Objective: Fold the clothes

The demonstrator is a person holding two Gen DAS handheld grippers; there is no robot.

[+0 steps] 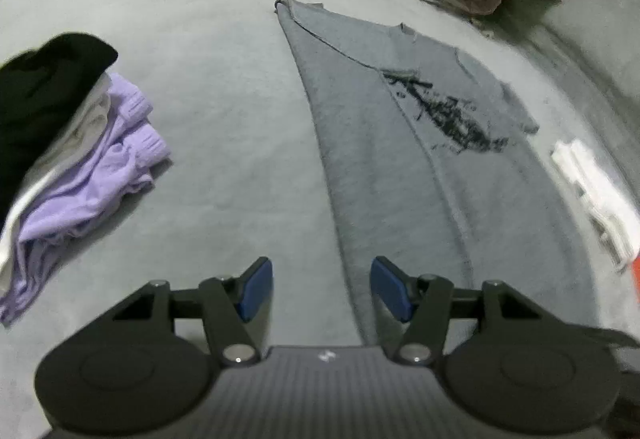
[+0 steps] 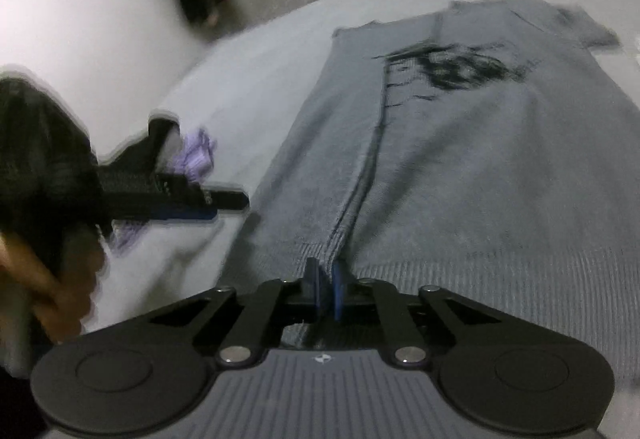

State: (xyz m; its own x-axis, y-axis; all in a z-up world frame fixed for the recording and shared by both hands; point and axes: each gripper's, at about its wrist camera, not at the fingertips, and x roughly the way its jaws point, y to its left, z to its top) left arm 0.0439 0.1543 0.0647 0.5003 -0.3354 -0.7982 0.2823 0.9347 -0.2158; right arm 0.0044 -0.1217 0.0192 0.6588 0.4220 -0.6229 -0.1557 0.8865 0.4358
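Sweater [image 2: 460, 167] soft, limp knit; right gripper [image 2: 327, 289] pinching ribbed hem; left gripper [image 1: 322, 289] wide, empty.

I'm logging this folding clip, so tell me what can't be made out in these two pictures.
- Shirt: its near hem is hidden behind the left gripper in the left view.
- Print: smeared by motion blur in the right view, unreadable.
- White object: blurred at the left view's right edge, unidentifiable.
- Dark pile: cut off by the left view's left edge.
- Right gripper: how much hem it pinches is hidden.
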